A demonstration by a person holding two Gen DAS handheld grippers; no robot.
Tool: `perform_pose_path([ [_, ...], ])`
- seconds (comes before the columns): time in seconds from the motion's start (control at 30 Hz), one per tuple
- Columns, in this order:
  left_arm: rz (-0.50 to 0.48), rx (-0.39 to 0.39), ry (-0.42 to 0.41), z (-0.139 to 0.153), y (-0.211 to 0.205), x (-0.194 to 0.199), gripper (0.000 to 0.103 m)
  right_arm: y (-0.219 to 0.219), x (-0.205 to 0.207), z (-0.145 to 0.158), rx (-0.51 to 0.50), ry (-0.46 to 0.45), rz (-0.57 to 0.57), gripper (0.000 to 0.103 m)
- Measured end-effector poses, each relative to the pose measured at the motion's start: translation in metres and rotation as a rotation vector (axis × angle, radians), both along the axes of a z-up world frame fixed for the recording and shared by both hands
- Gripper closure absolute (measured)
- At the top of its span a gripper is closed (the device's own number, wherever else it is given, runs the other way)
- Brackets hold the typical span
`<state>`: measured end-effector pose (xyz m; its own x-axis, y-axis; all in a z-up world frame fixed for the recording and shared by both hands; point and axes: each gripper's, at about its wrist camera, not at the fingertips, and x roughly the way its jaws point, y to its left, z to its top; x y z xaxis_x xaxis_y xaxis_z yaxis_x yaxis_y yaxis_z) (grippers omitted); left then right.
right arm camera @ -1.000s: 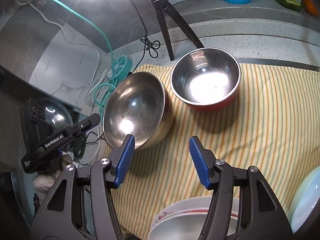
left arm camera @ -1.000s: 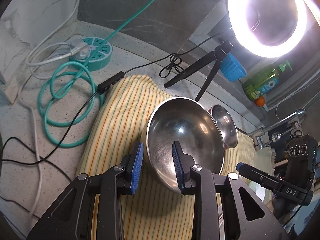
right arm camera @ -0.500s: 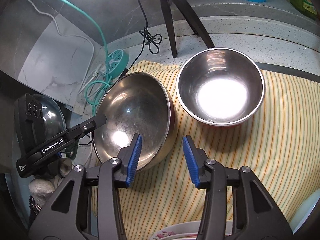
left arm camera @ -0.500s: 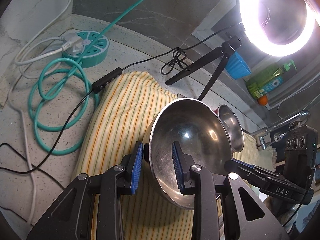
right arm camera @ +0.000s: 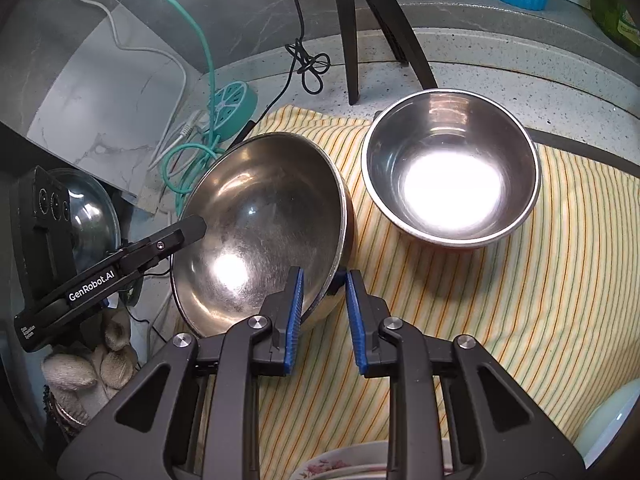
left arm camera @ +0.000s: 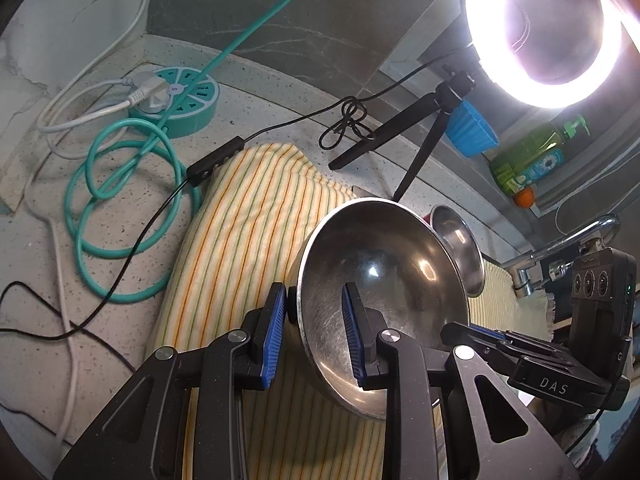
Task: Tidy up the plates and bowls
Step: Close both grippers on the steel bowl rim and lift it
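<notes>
The left tongs (left arm camera: 314,330) pinch the rim of the big metal bowl (left arm camera: 384,280), one blue pad inside the bowl and one outside. The right tongs (right arm camera: 325,314) sit over the other side of the same big bowl (right arm camera: 260,232), with one pad inside the rim and one outside. They are close to the rim, but I cannot tell if they squeeze it. The big bowl is tipped up on its side over the striped yellow cloth (right arm camera: 520,300). A smaller metal bowl (right arm camera: 450,168) sits flat on the cloth just beside it, not held. A flowered plate (right arm camera: 344,466) peeks in under the right tongs.
</notes>
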<state>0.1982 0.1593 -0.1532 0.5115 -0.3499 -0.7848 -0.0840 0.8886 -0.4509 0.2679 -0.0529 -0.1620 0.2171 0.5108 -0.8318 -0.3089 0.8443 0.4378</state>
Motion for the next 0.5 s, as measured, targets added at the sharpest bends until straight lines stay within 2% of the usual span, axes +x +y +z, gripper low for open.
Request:
perform_pose_path([
  [0.5,0.023,-0.002,-0.113,0.051,-0.01,-0.068,0.078,-0.023,-0.068,0.048,0.074,-0.051,0.054,0.08],
])
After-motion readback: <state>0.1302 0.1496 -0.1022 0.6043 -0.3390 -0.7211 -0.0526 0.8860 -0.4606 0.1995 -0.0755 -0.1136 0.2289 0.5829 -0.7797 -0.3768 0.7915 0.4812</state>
